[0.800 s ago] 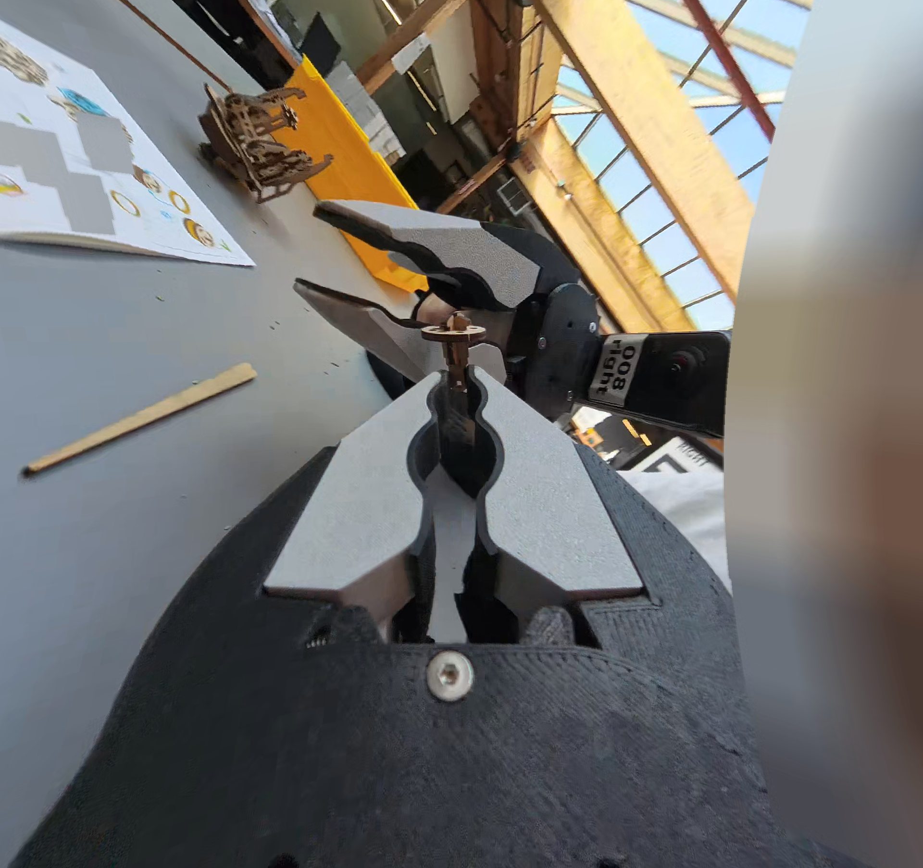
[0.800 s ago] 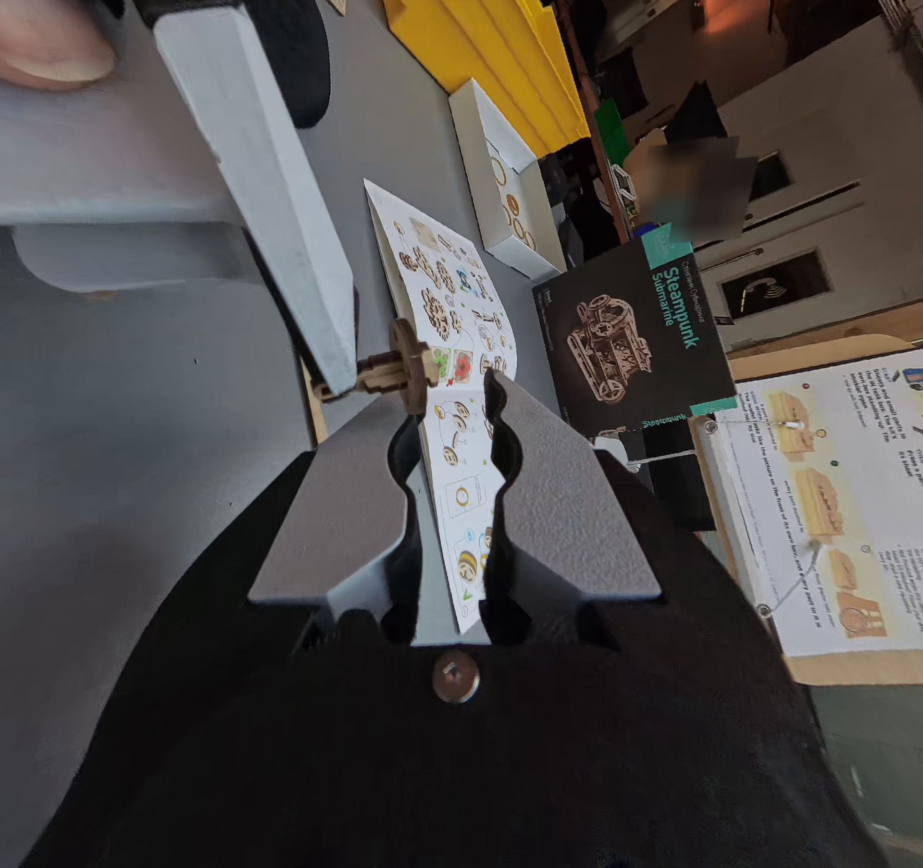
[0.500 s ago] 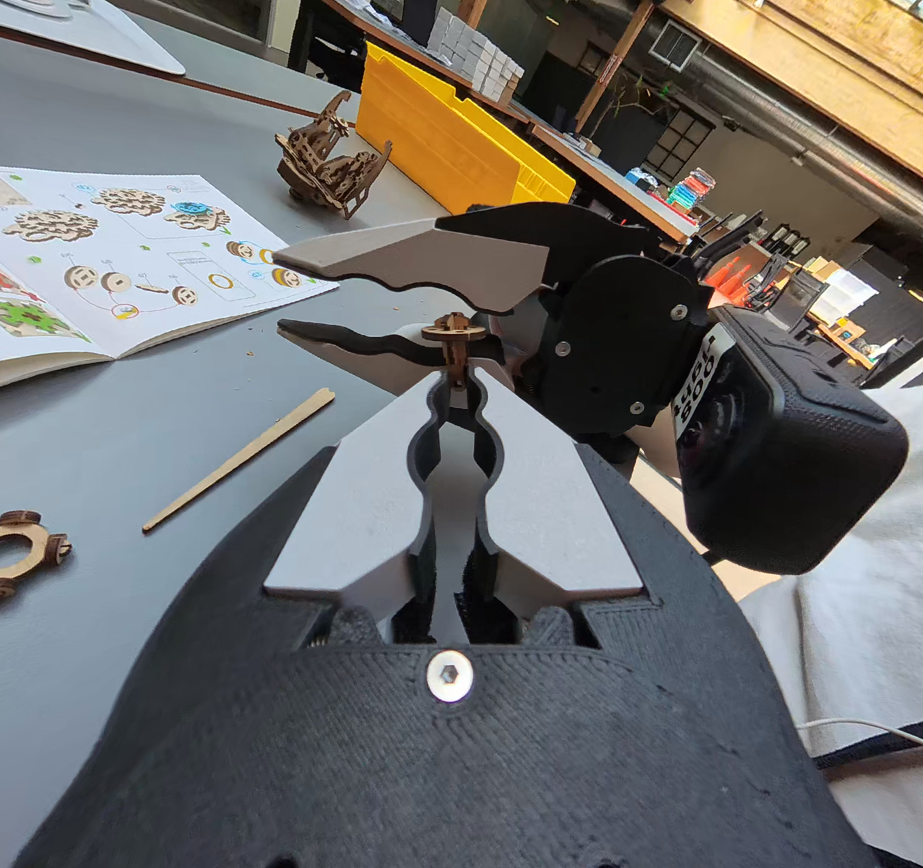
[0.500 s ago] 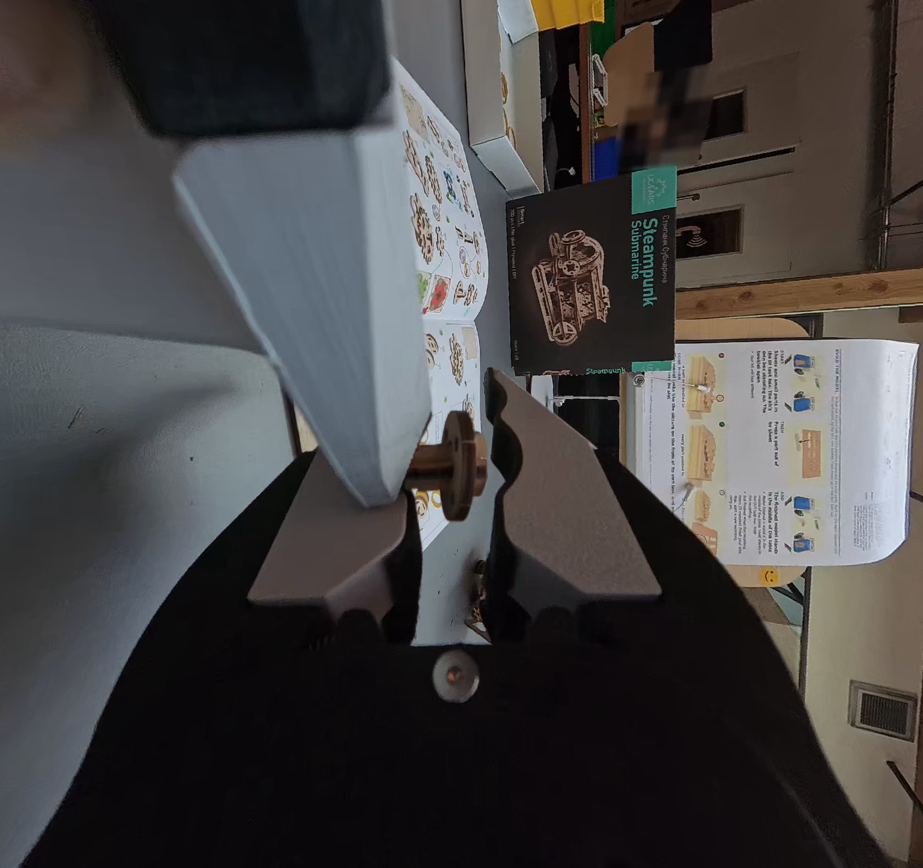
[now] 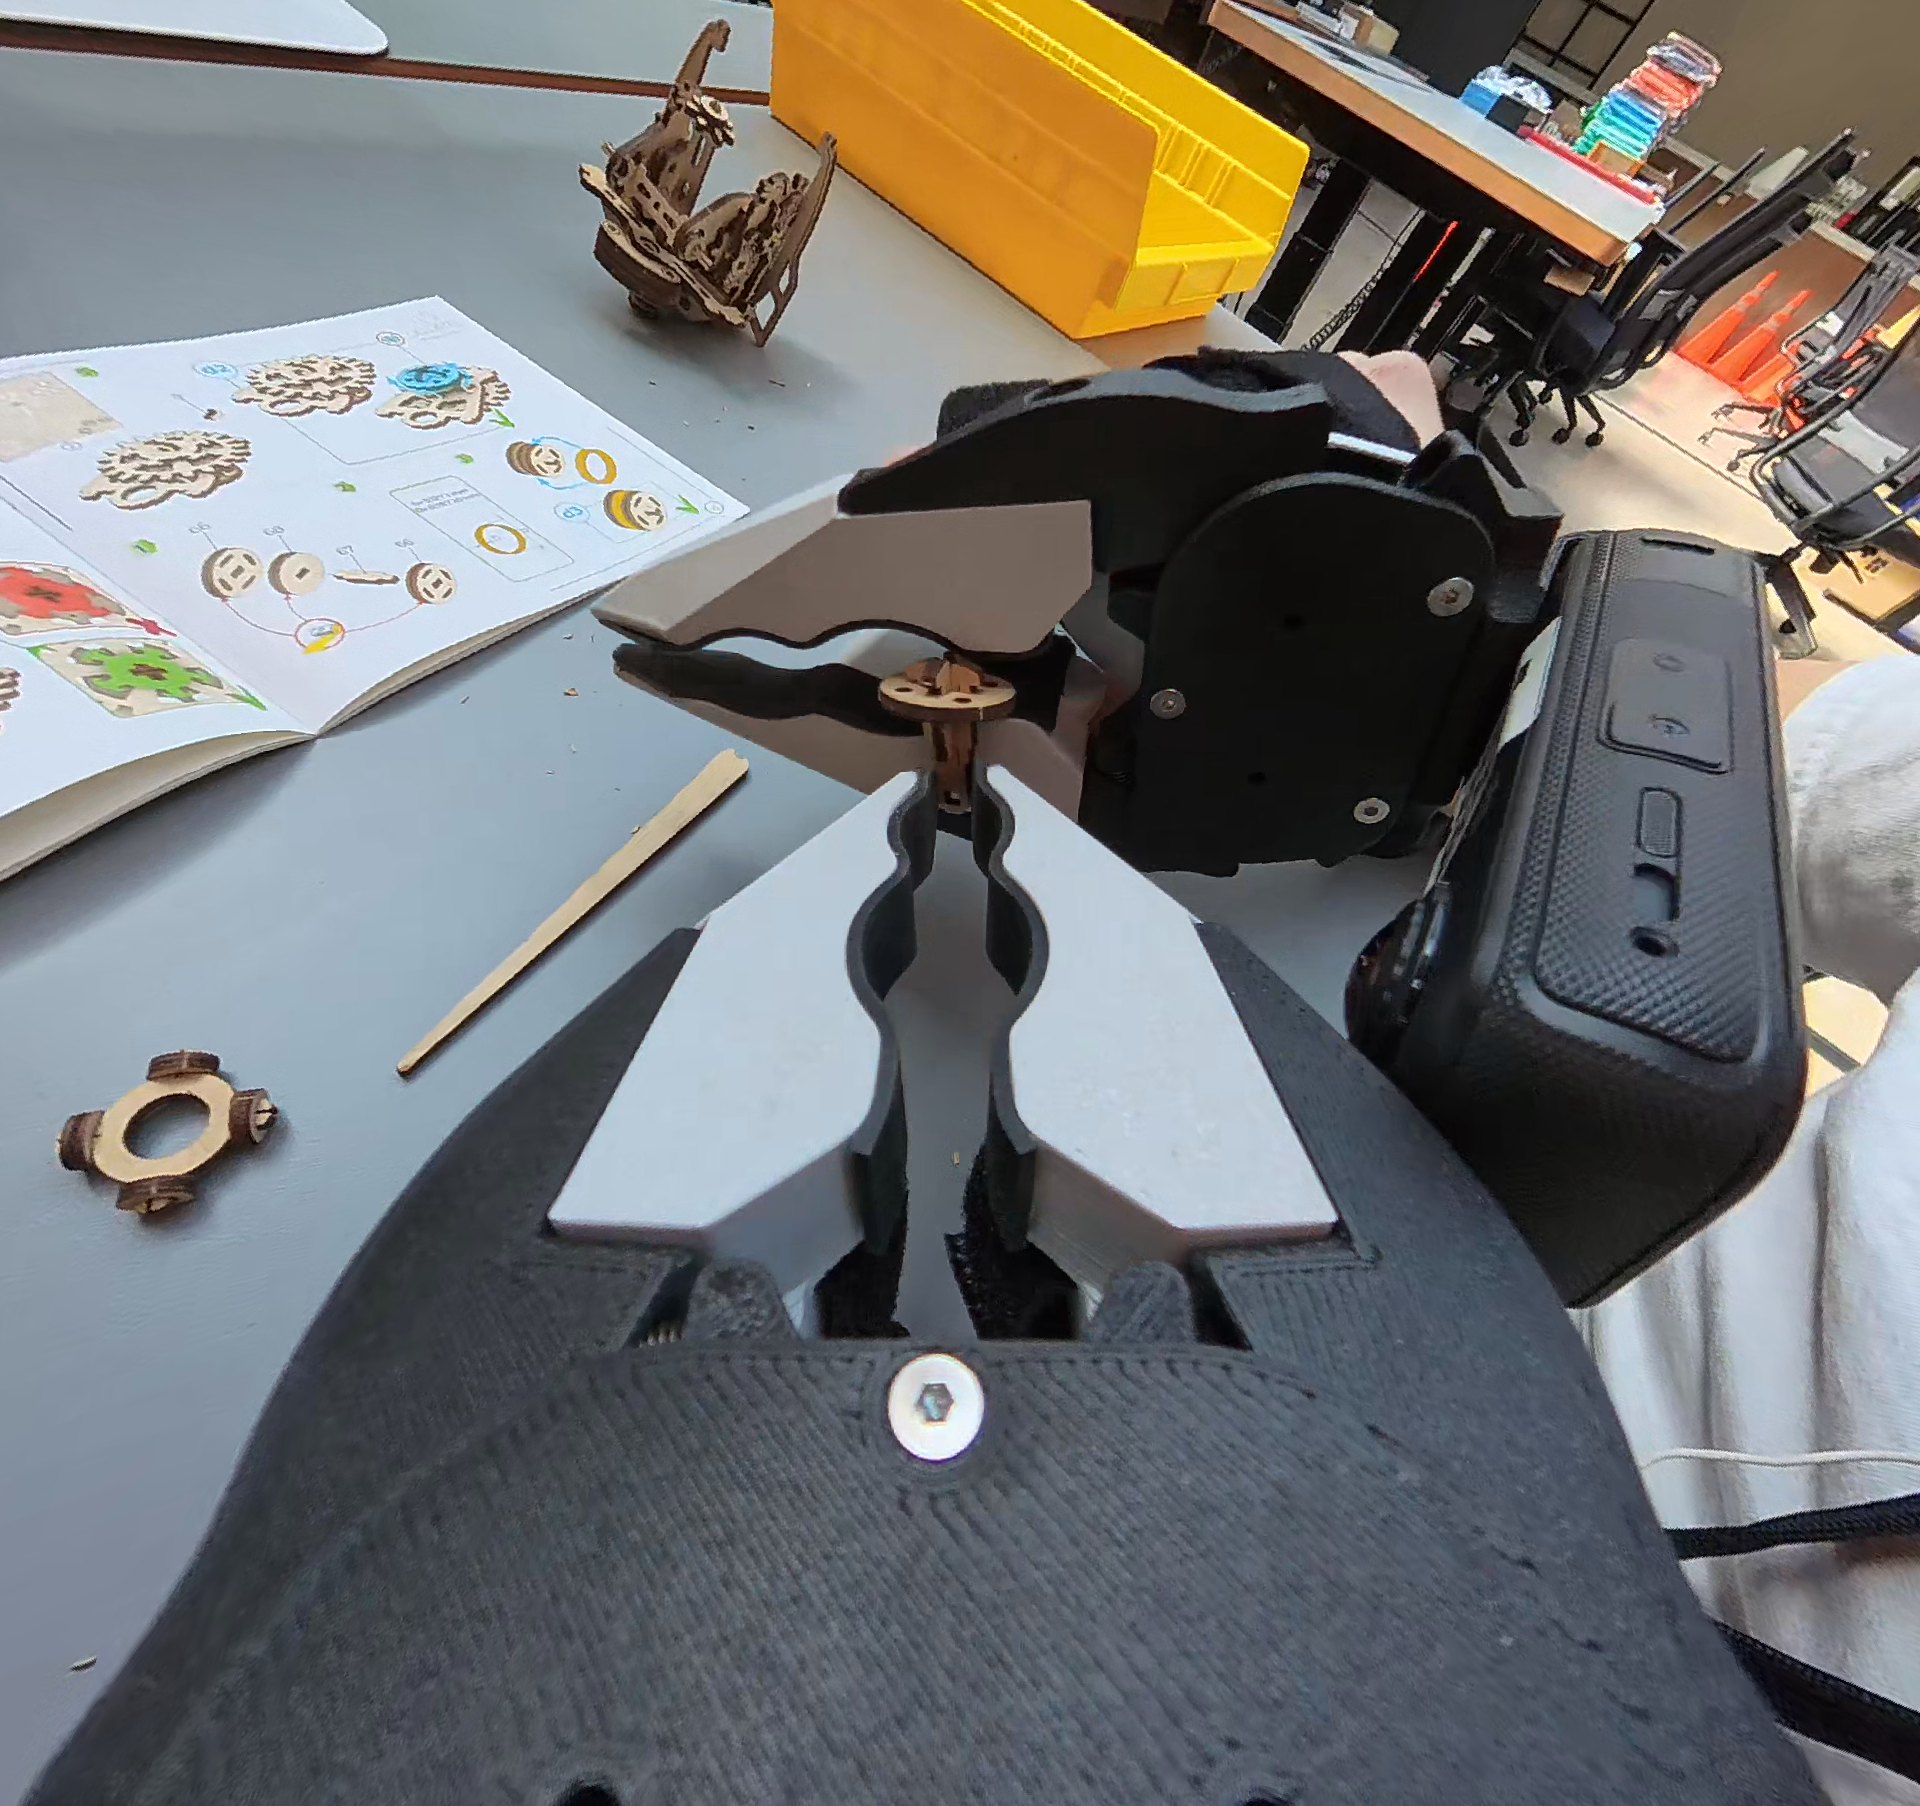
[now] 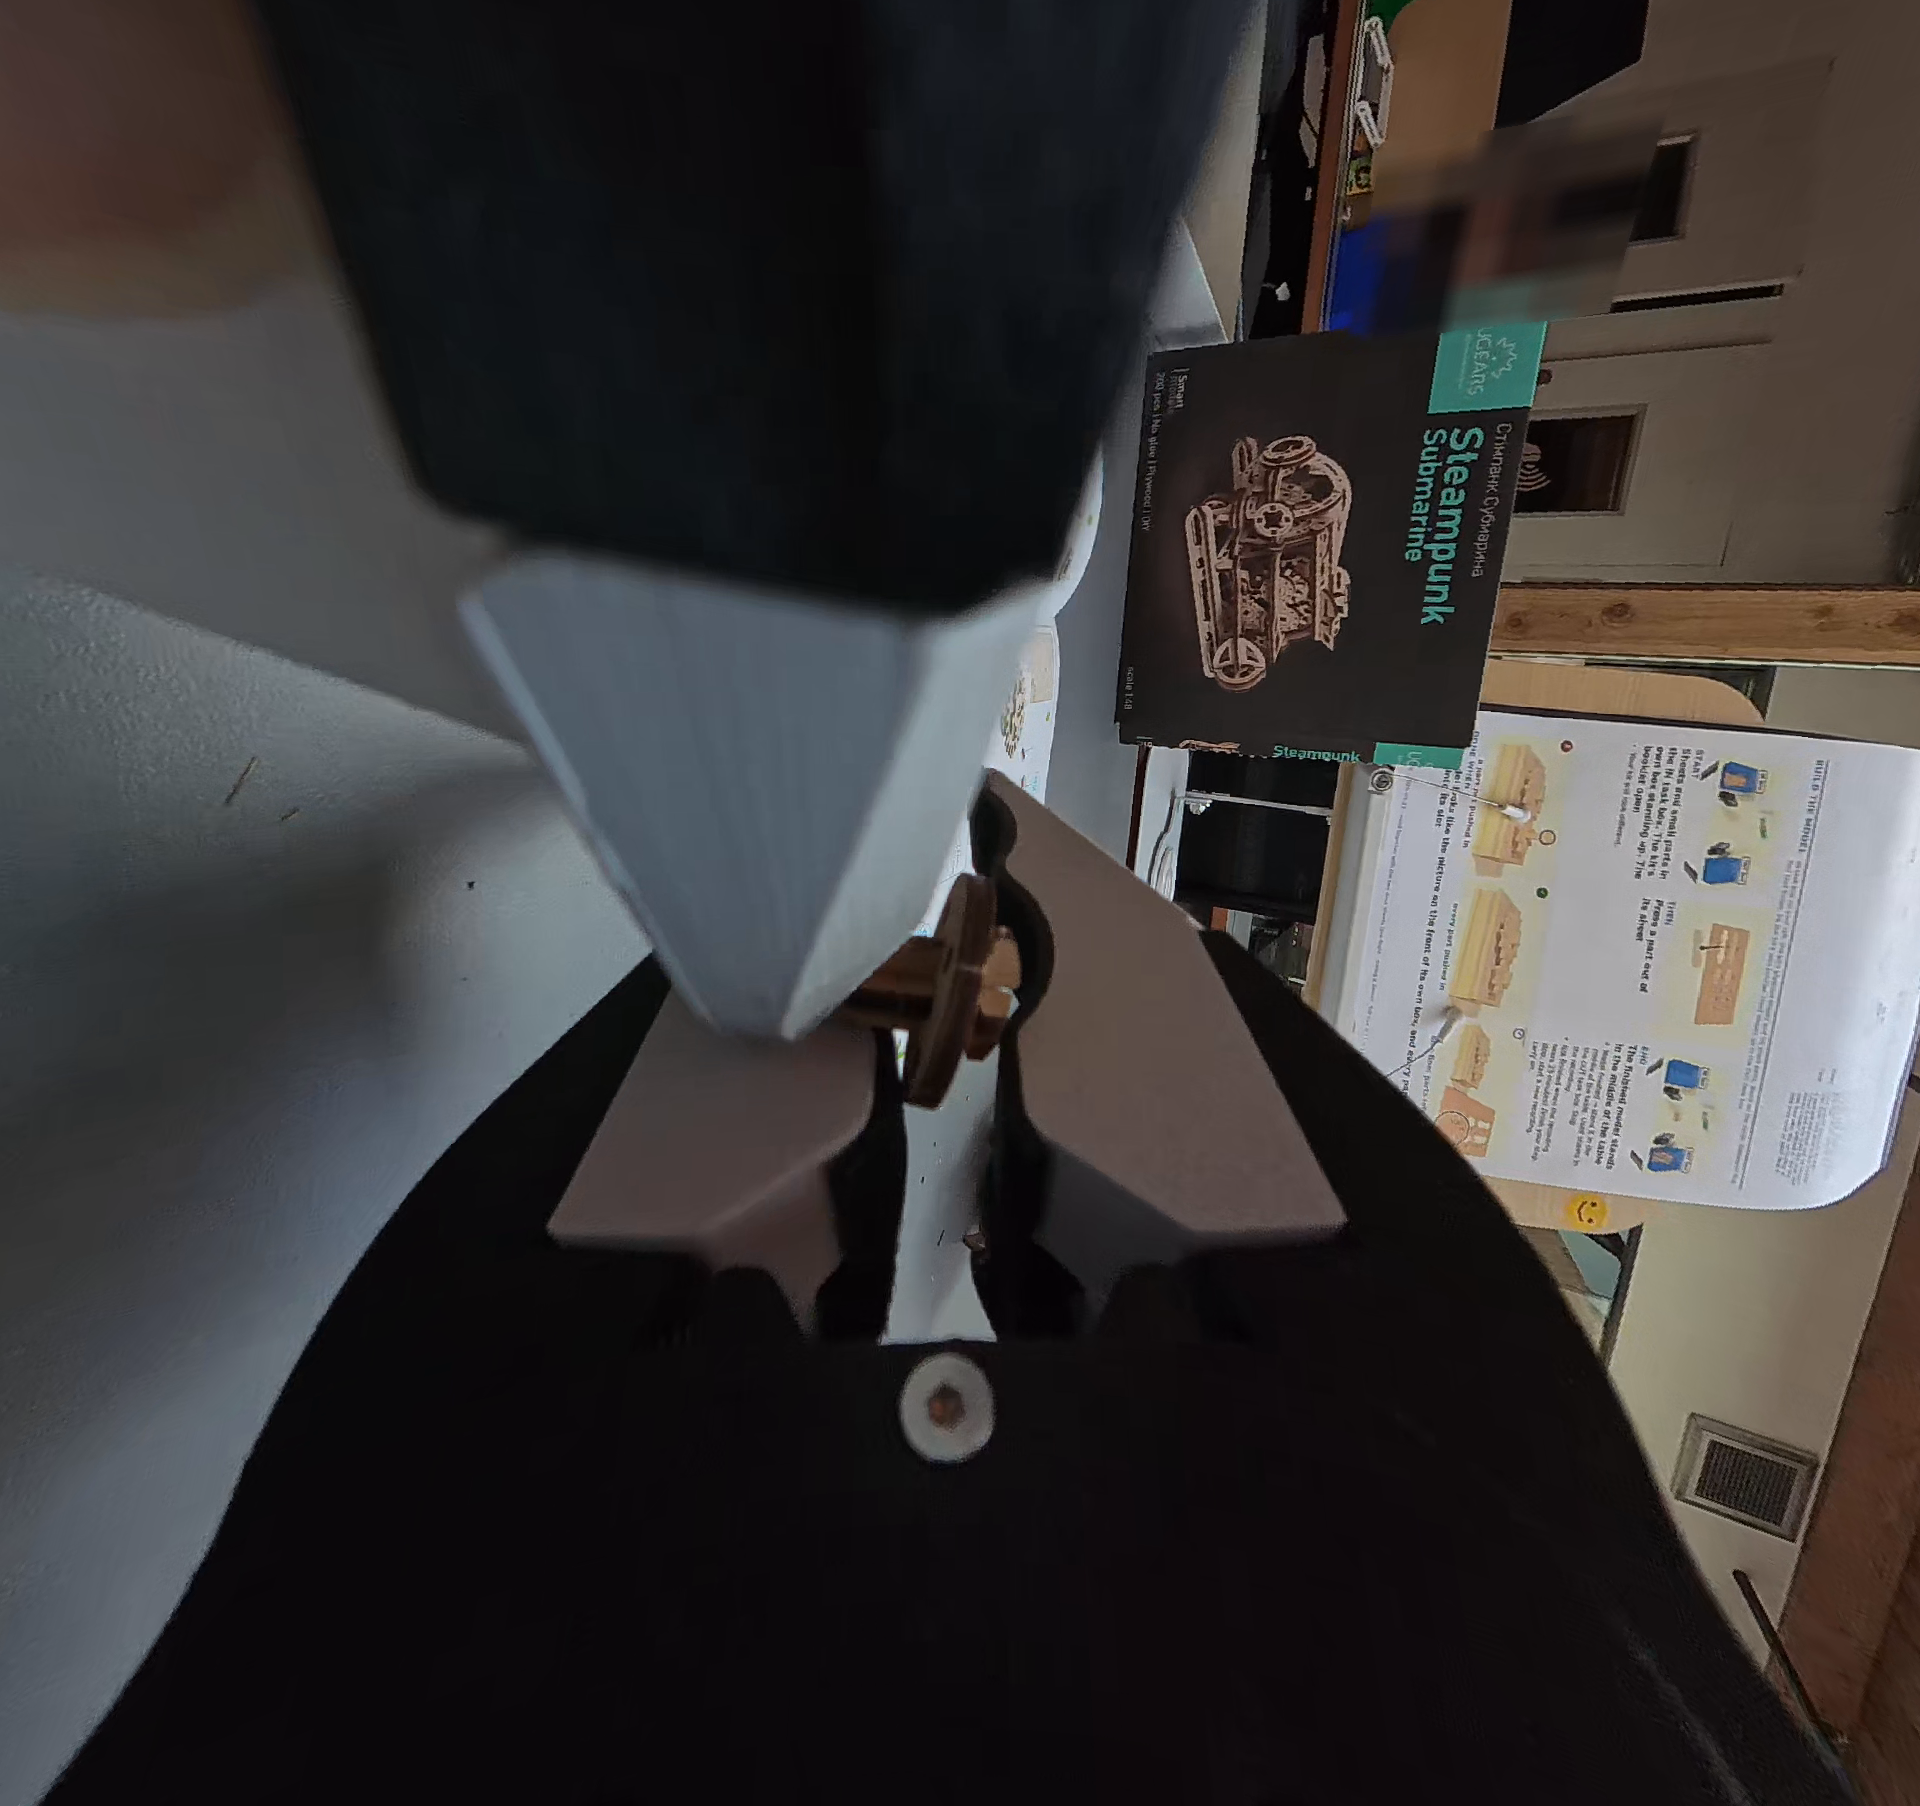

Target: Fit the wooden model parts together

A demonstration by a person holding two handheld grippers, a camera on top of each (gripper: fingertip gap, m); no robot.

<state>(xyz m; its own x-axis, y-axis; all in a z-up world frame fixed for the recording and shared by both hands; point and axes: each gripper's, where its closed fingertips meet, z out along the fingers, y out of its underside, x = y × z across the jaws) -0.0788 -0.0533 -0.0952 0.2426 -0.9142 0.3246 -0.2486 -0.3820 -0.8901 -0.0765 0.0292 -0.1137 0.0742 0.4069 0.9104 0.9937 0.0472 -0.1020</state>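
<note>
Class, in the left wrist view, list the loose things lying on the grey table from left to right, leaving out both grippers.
Wooden ring part → open instruction booklet → thin wooden stick → half-built wooden model → yellow bin.

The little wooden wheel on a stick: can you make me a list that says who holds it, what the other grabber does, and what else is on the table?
held part: wooden disc on a peg
holder: left gripper, shut on the peg's lower end
other grabber: right gripper, lying sideways, its fingers on either side of the disc, a gap between them
on the table: open instruction booklet, half-built wooden model, thin wooden stick, wooden ring with four small wheels, yellow bin
table: grey
</note>
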